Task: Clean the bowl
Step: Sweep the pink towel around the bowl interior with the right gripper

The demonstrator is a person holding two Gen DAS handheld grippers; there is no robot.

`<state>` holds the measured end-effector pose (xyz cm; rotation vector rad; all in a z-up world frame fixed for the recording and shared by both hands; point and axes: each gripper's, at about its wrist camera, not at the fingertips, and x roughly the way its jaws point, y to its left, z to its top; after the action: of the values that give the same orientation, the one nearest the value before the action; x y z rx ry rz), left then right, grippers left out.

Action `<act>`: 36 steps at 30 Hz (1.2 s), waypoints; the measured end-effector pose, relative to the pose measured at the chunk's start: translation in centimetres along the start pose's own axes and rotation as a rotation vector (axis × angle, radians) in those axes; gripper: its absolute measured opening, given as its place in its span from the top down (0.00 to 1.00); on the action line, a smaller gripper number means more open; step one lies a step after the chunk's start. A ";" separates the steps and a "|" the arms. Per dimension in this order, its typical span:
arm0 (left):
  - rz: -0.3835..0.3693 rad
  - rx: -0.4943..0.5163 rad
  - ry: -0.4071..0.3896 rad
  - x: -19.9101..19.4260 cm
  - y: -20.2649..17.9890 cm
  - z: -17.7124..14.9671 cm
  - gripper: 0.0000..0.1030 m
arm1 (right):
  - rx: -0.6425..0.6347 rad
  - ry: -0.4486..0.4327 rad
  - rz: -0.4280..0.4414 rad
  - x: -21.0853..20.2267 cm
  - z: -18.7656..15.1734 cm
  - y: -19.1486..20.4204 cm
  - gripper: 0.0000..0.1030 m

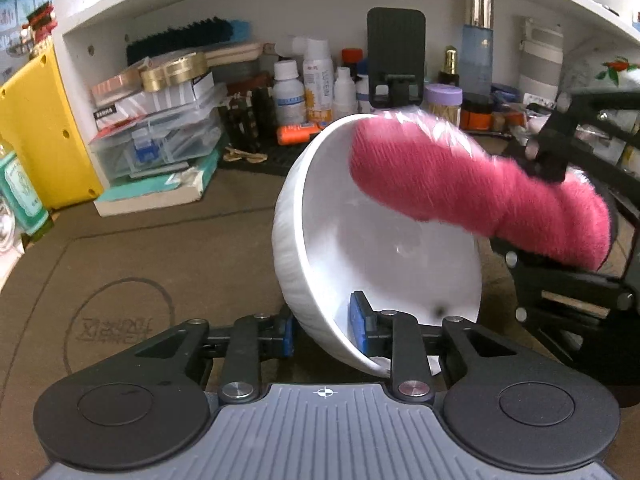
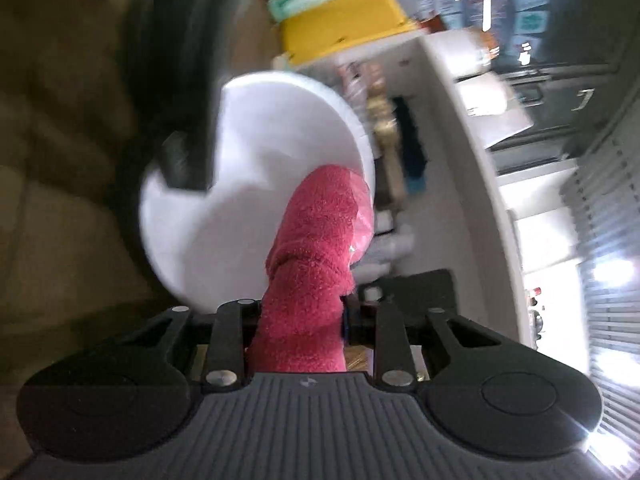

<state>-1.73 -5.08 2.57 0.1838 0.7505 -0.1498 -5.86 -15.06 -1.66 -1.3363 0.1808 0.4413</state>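
Bowl: white bowl [image 1: 328,248] is tipped up on its side above the brown mat [image 1: 140,248], open side facing right in the left wrist view.
Left gripper: left gripper [image 1: 325,330] is pinching the bowl's lower rim, one blue pad [image 1: 360,322] inside the bowl, the other outside. Jaws pretty narrow, clamped on the wall.
Right gripper: right gripper [image 2: 302,322] is squeezed tight around a rolled pink towel [image 2: 316,256].
Towel: its free end pokes into the bowl near the upper rim; can't tell for sure if it's touching, right view is blurry.
Background: white shelf [image 1: 248,0] crammed with bottles [image 1: 316,80] and boxes, yellow bin [image 1: 40,128] on the left.
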 end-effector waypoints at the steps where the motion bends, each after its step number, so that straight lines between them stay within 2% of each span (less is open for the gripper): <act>1: 0.003 0.003 -0.001 0.0 -0.1 0.0 0.73 | 0.006 0.000 0.022 -0.2 -0.1 0.2 0.74; 5: 0.010 0.017 -0.005 0.0 -0.2 0.1 0.73 | 0.143 -0.032 0.155 -1.7 0.1 -0.4 0.74; 7: 0.011 0.021 -0.005 0.0 -0.2 0.1 0.73 | 0.281 -0.069 0.258 -2.4 0.1 -2.0 0.74; 9: 0.002 0.014 0.000 0.0 0.0 0.0 0.73 | 0.355 -0.080 0.298 -2.3 -0.1 -3.2 0.74; 12: 0.003 0.028 0.001 0.0 -0.1 -0.1 0.71 | 0.341 -0.018 0.168 -0.6 0.1 -4.3 0.74; 14: 0.005 0.036 0.001 0.0 -0.3 -0.2 0.70 | 0.344 -0.007 0.137 0.3 0.7 -4.8 0.74; 19: 0.001 0.065 0.005 0.1 -0.3 -0.3 0.68 | 0.279 -0.084 0.063 0.1 3.0 -4.7 0.75; 20: -0.006 0.064 0.007 0.1 -0.1 -0.3 0.68 | 0.296 -0.122 0.081 -0.4 2.8 -5.2 0.75; 22: -0.017 0.059 0.009 0.1 0.1 -0.4 0.68 | 0.365 -0.181 0.181 -1.4 2.0 -6.3 0.75; 23: -0.018 0.060 0.008 0.1 0.0 -0.4 0.68 | 0.369 -0.170 0.217 -1.7 1.6 -6.5 0.75; 26: -0.020 0.061 0.009 0.0 0.0 -0.3 0.68 | 0.292 -0.081 0.240 -2.0 1.0 -5.5 0.75; 31: -0.028 0.058 0.011 0.0 0.1 -0.4 0.68 | 0.113 0.016 0.285 -2.3 0.0 -1.3 0.75; 33: -0.025 0.061 0.011 0.0 0.0 -0.5 0.68 | 0.104 0.015 0.287 -2.1 0.1 -1.1 0.75; 36: -0.011 0.054 0.013 0.1 0.2 -0.6 0.65 | 0.173 0.029 0.241 -0.5 0.7 -2.4 0.75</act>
<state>-1.97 -4.75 2.10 0.2317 0.7614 -0.1798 -5.42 -14.86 0.82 -1.1560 0.3984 0.5960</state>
